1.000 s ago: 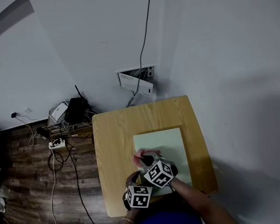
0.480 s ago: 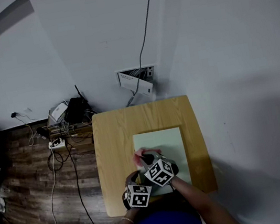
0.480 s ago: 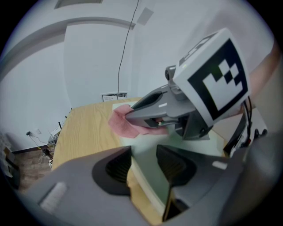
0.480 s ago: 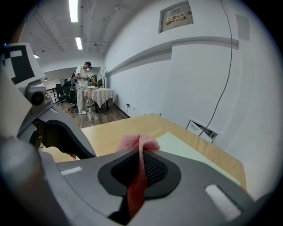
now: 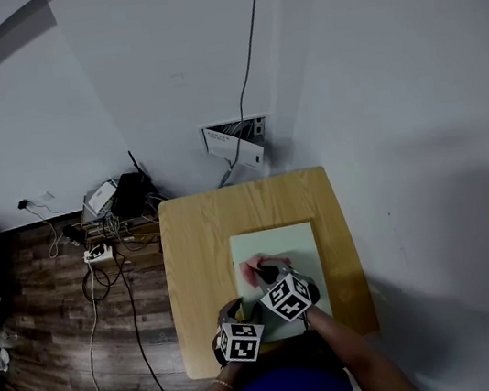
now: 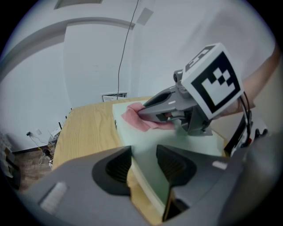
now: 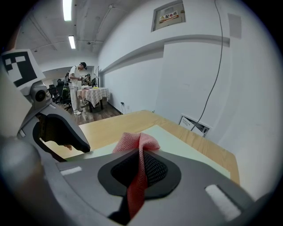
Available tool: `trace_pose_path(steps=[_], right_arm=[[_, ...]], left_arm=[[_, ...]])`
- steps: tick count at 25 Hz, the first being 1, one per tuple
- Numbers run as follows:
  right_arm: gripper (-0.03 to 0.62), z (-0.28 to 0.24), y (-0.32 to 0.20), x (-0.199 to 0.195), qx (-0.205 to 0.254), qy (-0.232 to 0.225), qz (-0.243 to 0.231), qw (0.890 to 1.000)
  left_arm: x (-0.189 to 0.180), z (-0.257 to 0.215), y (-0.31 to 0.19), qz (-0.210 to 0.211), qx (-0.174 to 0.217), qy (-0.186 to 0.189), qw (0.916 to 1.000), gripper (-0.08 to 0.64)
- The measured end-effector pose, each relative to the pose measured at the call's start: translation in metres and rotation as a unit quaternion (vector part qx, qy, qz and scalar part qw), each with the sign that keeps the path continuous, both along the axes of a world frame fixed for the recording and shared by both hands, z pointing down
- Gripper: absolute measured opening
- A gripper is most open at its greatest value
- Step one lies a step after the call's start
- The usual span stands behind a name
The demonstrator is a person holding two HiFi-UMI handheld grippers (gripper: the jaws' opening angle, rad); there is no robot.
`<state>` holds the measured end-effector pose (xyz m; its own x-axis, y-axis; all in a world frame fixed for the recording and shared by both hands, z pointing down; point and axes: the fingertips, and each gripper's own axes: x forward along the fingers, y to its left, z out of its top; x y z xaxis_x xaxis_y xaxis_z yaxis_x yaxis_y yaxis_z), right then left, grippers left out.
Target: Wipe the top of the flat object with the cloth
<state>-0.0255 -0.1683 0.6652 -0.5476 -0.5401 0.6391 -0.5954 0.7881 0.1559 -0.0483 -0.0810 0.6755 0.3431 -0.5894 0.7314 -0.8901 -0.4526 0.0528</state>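
Note:
A pale green flat board (image 5: 281, 249) lies on the wooden table (image 5: 197, 244), towards its near right. My right gripper (image 5: 265, 275) is shut on a pink cloth (image 5: 265, 263) and holds it down on the board's near left part. In the right gripper view the cloth (image 7: 137, 141) is pinched between the jaws and bunches up in front of them. My left gripper (image 5: 232, 315) sits at the board's near left corner. Its jaws (image 6: 143, 161) stand wide with the board's edge (image 6: 141, 139) running between them, and I see no pad pressing on it.
The table's far half (image 6: 84, 128) is bare wood. A white wall rises just behind it, with an open box of papers (image 5: 238, 143) at its foot. Cables and a power strip (image 5: 101, 251) lie on the floor to the left. A person (image 7: 75, 88) stands far off in the room.
My right gripper has slid the pink cloth to the right across the board. The left gripper has kept its place at the corner.

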Motion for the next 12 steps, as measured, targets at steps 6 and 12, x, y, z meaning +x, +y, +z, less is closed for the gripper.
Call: trace_pose_path(steps=[6, 12], right_arm=[[0.017, 0.001, -0.002, 0.014, -0.005, 0.006, 0.018, 1.0], [0.017, 0.003, -0.006, 0.043, -0.016, 0.013, 0.048, 0.999]], left_arm=[[-0.001, -0.001, 0.001, 0.0, 0.001, -0.001, 1.0, 0.179], [-0.001, -0.001, 0.001, 0.0, 0.001, 0.0, 1.0, 0.179]])
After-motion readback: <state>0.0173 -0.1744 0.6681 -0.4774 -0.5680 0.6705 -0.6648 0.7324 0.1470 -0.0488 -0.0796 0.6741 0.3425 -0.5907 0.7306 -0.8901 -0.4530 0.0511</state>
